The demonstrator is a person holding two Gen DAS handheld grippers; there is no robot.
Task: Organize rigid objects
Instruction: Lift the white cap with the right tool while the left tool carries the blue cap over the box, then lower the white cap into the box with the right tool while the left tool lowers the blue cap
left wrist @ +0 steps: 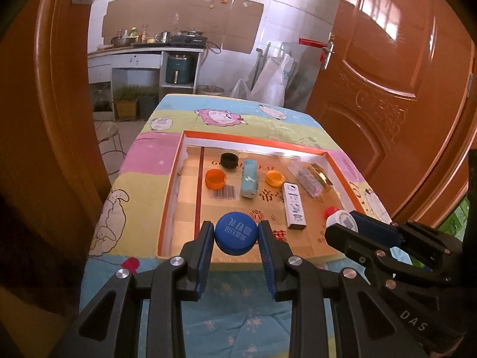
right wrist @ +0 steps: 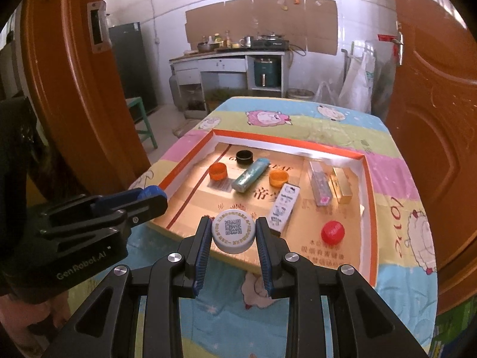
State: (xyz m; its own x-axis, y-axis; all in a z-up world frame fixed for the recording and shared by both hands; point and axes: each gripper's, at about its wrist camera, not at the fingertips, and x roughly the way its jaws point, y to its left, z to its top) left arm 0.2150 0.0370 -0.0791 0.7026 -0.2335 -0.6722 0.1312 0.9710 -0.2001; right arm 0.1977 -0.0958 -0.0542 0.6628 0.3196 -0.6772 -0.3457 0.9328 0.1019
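The fingers (left wrist: 266,240) of the left gripper (left wrist: 236,238) are being clamped on a blue cap (left wrist: 235,234), held above the near edge of the orange-rimmed tray (left wrist: 253,137). A white cap (right wrist: 233,230) is being pinched likewise by the right gripper (right wrist: 233,234). A red cap (right wrist: 332,231) is lying near right in the tray; two orange caps (right wrist: 217,170) and a black one (right wrist: 245,156) are lying far left.

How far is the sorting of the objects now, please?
Done: lighters and caps already lie in the box, among them an orange cap and a red cap. In hand: the left gripper is shut on a blue cap, the right gripper on a white cap. Left: setting both down.
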